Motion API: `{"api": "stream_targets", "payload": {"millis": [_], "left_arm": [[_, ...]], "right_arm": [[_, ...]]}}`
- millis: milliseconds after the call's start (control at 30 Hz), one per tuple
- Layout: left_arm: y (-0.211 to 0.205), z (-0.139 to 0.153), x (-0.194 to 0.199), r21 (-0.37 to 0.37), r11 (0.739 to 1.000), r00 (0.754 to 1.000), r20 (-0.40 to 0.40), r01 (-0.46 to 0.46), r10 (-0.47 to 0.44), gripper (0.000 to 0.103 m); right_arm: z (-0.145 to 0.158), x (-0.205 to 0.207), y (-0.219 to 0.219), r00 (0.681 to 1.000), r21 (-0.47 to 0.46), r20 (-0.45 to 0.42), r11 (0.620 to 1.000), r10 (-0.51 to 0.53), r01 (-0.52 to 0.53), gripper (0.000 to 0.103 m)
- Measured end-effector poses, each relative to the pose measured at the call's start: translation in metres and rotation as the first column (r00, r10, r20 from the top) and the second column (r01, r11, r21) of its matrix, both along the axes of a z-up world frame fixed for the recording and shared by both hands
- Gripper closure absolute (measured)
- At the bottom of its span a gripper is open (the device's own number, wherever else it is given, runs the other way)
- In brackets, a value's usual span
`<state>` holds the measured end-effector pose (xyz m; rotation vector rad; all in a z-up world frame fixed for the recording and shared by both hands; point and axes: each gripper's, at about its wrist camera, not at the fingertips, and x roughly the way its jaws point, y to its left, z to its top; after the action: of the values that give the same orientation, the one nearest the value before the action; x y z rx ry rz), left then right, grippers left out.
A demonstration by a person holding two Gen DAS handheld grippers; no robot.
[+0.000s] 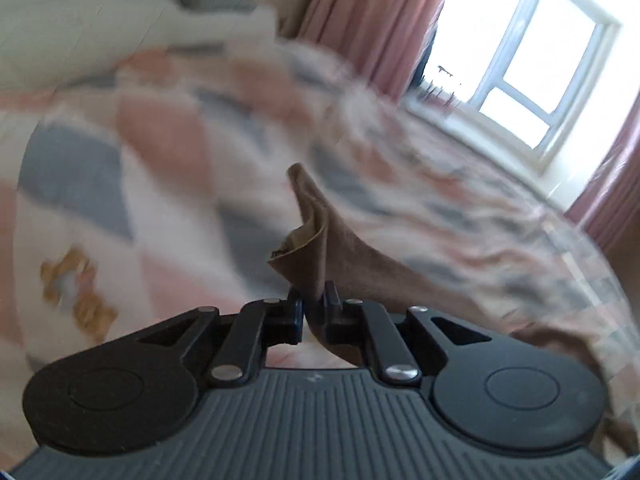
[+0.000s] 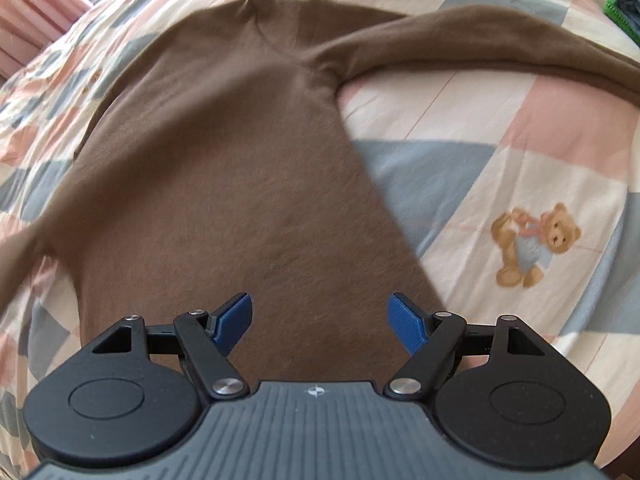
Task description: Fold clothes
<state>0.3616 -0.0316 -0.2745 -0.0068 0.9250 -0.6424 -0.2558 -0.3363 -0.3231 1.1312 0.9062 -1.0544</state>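
Note:
A brown long-sleeved sweater (image 2: pixel 224 152) lies spread flat on a checked quilt (image 2: pixel 500 128), one sleeve (image 2: pixel 480 36) stretched out to the right. My right gripper (image 2: pixel 320 320) hovers open over the sweater's lower body, blue pads (image 2: pixel 236 320) wide apart with nothing between them. In the left wrist view my left gripper (image 1: pixel 314 308) is shut on a bunched end of the brown sweater (image 1: pixel 320 240), lifted above the quilt (image 1: pixel 140 152); the fabric trails off to the right. That view is blurred.
The quilt carries teddy bear prints (image 2: pixel 532 240). Pink curtains (image 1: pixel 372 20) and a bright window (image 1: pixel 532 52) stand beyond the bed. A pale pillow (image 1: pixel 80 36) lies at the far left. Striped and green items (image 2: pixel 624 0) sit at the right wrist view's upper right.

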Motion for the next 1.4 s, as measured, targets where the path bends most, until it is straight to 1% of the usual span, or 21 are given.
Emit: {"api": "stream_targets", "payload": {"millis": [67,100,167,200,267,367,433,567,600,667,700,733,767,800,967,1033,1167,1200,1267,1333,1400], "left_arm": [[0.011,-0.059,0.004,0.152,0.987,0.991,-0.117,-0.054,0.073,0.090],[0.017,-0.071,-0.001,0.161,0.984,0.988,-0.122,-0.077,0.097,0.090],[0.024,-0.065,-0.019,0.137,0.982,0.986,-0.093,-0.127,0.140,0.085],[0.025,-0.055,-0.028,0.134,0.980,0.984,-0.087,-0.146,0.158,0.074],[0.021,-0.036,-0.053,0.109,0.981,0.981,-0.092,-0.158,0.169,0.066],[0.006,-0.021,-0.112,0.046,0.999,0.972,-0.235,0.004,0.007,0.066],[-0.015,-0.029,-0.159,-0.040,0.976,0.902,-0.378,0.212,-0.211,0.058],[-0.055,-0.061,-0.251,-0.164,0.846,0.668,-0.546,0.507,-0.506,0.051],[-0.060,-0.069,-0.270,-0.164,0.828,0.633,-0.572,0.536,-0.523,0.048],[-0.059,-0.084,-0.298,-0.152,0.821,0.610,-0.598,0.551,-0.520,0.040],[-0.058,-0.090,-0.306,-0.128,0.823,0.616,-0.603,0.553,-0.508,0.044],[-0.058,-0.096,-0.313,-0.095,0.827,0.629,-0.603,0.553,-0.490,0.051],[-0.058,-0.100,-0.317,-0.079,0.830,0.638,-0.601,0.552,-0.481,0.087],[-0.058,-0.098,-0.318,-0.074,0.832,0.646,-0.594,0.550,-0.480,0.101],[-0.042,-0.019,-0.333,-0.117,0.746,0.661,-0.390,0.655,-0.641,0.100],[-0.023,-0.040,-0.342,0.013,0.763,0.690,-0.437,0.647,-0.577,0.100],[-0.022,-0.088,-0.370,0.201,0.737,0.713,-0.505,0.645,-0.486,0.096],[-0.027,-0.086,-0.373,0.216,0.739,0.722,-0.500,0.639,-0.478,0.095],[-0.034,-0.075,-0.373,0.242,0.726,0.725,-0.495,0.644,-0.478,0.085],[-0.037,-0.057,-0.366,0.254,0.723,0.732,-0.483,0.643,-0.481,0.075],[-0.044,-0.036,-0.346,0.217,0.751,0.741,-0.470,0.624,-0.480,0.072]], "right_arm": [[0.001,-0.002,0.003,1.000,0.003,-0.023,1.000,0.004,-0.004,0.023],[0.004,-0.006,0.005,0.999,-0.001,-0.034,1.000,0.001,-0.001,0.023],[0.011,-0.020,0.010,0.999,-0.021,-0.049,1.000,-0.014,0.013,0.017],[0.015,-0.030,0.013,0.998,-0.030,-0.054,0.999,-0.027,0.025,0.016],[0.019,-0.052,0.018,0.996,-0.027,-0.069,0.998,-0.058,0.056,0.015],[0.014,-0.082,0.029,0.994,0.022,-0.040,0.995,-0.097,0.098,0.013],[0.007,-0.097,0.037,0.995,0.060,-0.015,0.993,-0.098,0.098,0.013],[-0.010,-0.111,0.050,0.999,0.092,0.009,0.995,-0.037,0.036,0.013],[-0.014,-0.113,0.051,0.999,0.096,0.029,0.995,-0.020,0.017,0.013],[-0.022,-0.115,0.053,0.996,0.111,0.084,0.993,0.016,-0.025,0.013],[-0.028,-0.113,0.054,0.994,0.114,0.096,0.992,0.045,-0.056,0.015],[-0.033,-0.111,0.055,0.992,0.112,0.097,0.989,0.086,-0.097,0.032],[-0.036,-0.108,0.055,0.987,0.108,0.101,0.985,0.126,-0.136,0.072],[-0.036,-0.107,0.054,0.980,0.103,0.108,0.979,0.165,-0.176,0.101],[-0.008,-0.126,0.063,0.936,0.051,0.195,0.950,0.292,-0.307,0.101],[-0.032,-0.143,0.072,0.948,0.133,0.184,0.949,0.259,-0.286,0.102],[-0.068,-0.143,0.079,0.934,0.222,0.160,0.911,0.318,-0.348,0.099],[-0.070,-0.139,0.077,0.924,0.231,0.161,0.897,0.346,-0.376,0.093],[-0.064,-0.135,0.064,0.917,0.248,0.160,0.884,0.366,-0.397,0.049],[-0.054,-0.134,0.048,0.912,0.249,0.153,0.878,0.381,-0.408,0.038],[-0.037,-0.131,0.027,0.909,0.198,0.140,0.888,0.393,-0.415,0.038]]}}
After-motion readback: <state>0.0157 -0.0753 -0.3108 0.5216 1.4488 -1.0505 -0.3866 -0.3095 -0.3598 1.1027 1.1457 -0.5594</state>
